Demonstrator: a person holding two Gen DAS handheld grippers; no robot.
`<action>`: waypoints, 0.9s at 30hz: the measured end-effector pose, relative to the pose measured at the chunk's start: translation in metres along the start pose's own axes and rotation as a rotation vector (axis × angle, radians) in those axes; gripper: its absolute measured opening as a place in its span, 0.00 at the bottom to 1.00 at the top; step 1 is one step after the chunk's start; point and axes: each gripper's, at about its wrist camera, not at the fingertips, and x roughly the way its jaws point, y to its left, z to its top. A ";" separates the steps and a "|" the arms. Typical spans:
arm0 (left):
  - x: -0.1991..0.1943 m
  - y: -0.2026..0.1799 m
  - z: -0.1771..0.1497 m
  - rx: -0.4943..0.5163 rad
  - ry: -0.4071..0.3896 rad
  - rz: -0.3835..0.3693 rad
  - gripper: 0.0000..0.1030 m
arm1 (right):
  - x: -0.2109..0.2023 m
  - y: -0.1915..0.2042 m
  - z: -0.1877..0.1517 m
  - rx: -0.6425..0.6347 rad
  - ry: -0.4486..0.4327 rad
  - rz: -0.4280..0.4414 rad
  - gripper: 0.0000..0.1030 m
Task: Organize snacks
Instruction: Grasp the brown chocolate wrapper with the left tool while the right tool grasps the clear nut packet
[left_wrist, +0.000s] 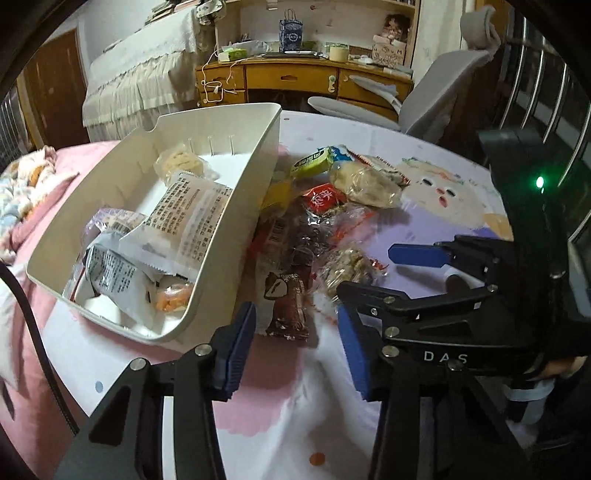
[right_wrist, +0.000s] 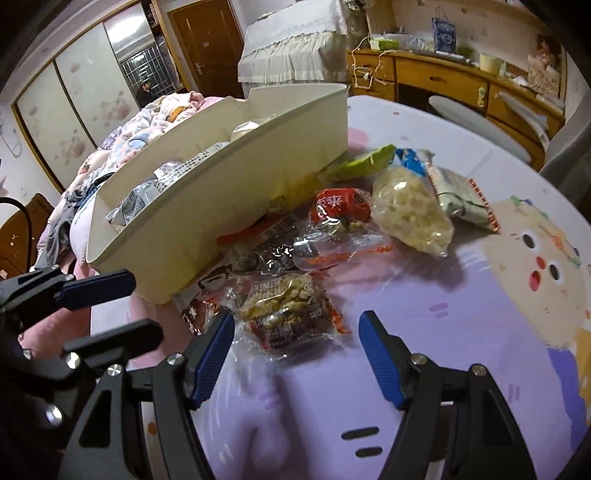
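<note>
Left hand-held gripper (left_wrist: 295, 347) gaping, empty; right (right_wrist: 295, 347) likewise; bin (left_wrist: 236, 236) contents visible left-view only.

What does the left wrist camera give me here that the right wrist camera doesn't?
Only the left wrist view looks down into the cream bin, showing the white printed packets and an orange snack inside. Only the right wrist view shows the sliding wardrobe doors and the brown door. Both show the loose snack pile beside the bin, including the red packet and the peanut bar, and both grippers open and empty.
</note>
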 end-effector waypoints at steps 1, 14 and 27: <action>0.003 -0.002 0.001 0.011 0.004 0.016 0.42 | 0.003 0.000 0.001 -0.005 0.003 0.007 0.68; 0.018 -0.007 0.004 0.044 0.020 0.066 0.42 | 0.020 -0.003 0.013 -0.080 0.037 0.030 0.70; 0.021 -0.011 0.001 0.086 0.042 0.091 0.42 | 0.021 0.010 0.019 -0.204 0.063 -0.002 0.68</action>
